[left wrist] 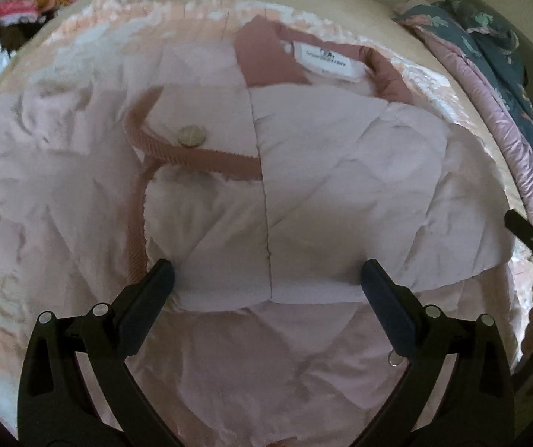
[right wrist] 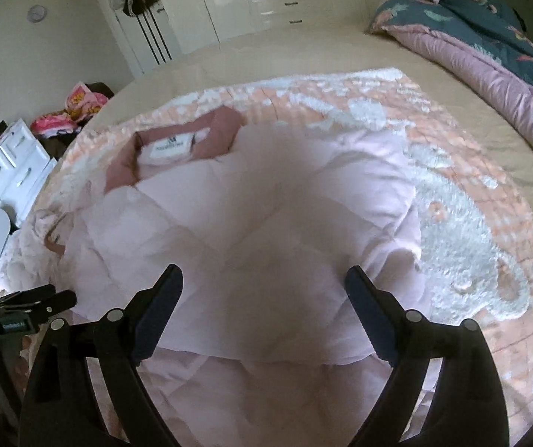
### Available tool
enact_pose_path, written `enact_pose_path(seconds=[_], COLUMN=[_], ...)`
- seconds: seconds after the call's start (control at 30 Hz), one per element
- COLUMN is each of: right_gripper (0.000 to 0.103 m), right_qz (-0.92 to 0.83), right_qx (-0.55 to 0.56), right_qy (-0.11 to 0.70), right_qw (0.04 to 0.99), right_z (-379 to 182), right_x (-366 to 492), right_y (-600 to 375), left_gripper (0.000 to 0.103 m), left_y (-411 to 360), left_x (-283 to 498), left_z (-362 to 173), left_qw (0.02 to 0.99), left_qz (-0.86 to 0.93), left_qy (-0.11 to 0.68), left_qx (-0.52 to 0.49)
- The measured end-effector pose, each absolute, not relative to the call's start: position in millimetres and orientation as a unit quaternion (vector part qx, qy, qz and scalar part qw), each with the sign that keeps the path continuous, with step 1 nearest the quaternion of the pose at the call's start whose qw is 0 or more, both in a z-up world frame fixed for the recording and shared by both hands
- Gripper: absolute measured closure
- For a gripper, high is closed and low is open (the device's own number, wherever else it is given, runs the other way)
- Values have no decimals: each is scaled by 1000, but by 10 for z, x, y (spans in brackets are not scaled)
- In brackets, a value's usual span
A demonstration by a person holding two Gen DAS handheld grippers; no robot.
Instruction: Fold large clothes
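Pink quilted jacket (left wrist: 303, 171) lies on the peach-and-white patterned blanket (left wrist: 199, 11), which is spread over the beige bed (right wrist: 303, 52). Jacket is partly folded: a panel is laid across the body, its lower edge running just ahead of my fingertips in both views. Darker rose collar (left wrist: 266, 59) with the white label (left wrist: 322, 59) sits at the far end. Ribbed rose trim (left wrist: 199, 152) with a round snap button (left wrist: 191, 136) shows left of the centre seam in the left view.

My left gripper (left wrist: 268, 272) has its jaws wide, nothing between the pads; fingertips hover at or just over the folded edge, contact can't be confirmed. My right gripper (right wrist: 264, 277) also has its jaws wide, nothing clamped; the folded panel lies below the gap. Whether the tips touch cloth, can't tell, view is blurred.

Each gripper shows in the other's view: the right at the right edge, the left at the left edge, both near the jacket's sides.

Surroundings: teal floral duvet (right wrist: 489, 26) with mauve lining bunched at the bed's far right corner, well apart from the jacket. White wardrobe doors (right wrist: 206, 0) along the back wall, white drawer unit (right wrist: 13, 164) at left, pink packages (right wrist: 80, 108) beside it.
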State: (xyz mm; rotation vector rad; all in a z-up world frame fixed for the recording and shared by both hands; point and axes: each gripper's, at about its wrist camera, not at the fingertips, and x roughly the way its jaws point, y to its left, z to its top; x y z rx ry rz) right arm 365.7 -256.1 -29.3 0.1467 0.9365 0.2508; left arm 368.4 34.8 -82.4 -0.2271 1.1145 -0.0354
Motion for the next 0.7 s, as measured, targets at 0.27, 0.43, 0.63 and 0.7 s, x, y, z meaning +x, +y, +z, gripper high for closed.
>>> enact_pose_path(seconds=[0.27, 0.43, 0.63, 0.7], right_gripper=[14, 13, 8, 6], right_qz=[95, 83, 118, 132], right_qx=[30, 40, 61, 76], right_qy=[478, 481, 433, 422], right_qw=[873, 872, 891, 894], right_z=[-709, -568, -188, -85], right_x=[3684, 3587, 3291, 3224], right_y=[-2506, -2468, -2292, -2251], left_gripper=[9, 9, 9, 9], left_y=[322, 345, 452, 534], left_x=[3639, 3550, 3408, 3365], left_z=[-851, -753, -541, -485], left_qw=[846, 846, 857, 858], left_qz=[-21, -21, 1, 5], left_qy=[524, 523, 504, 501], left_qx=[-100, -107, -108, -115])
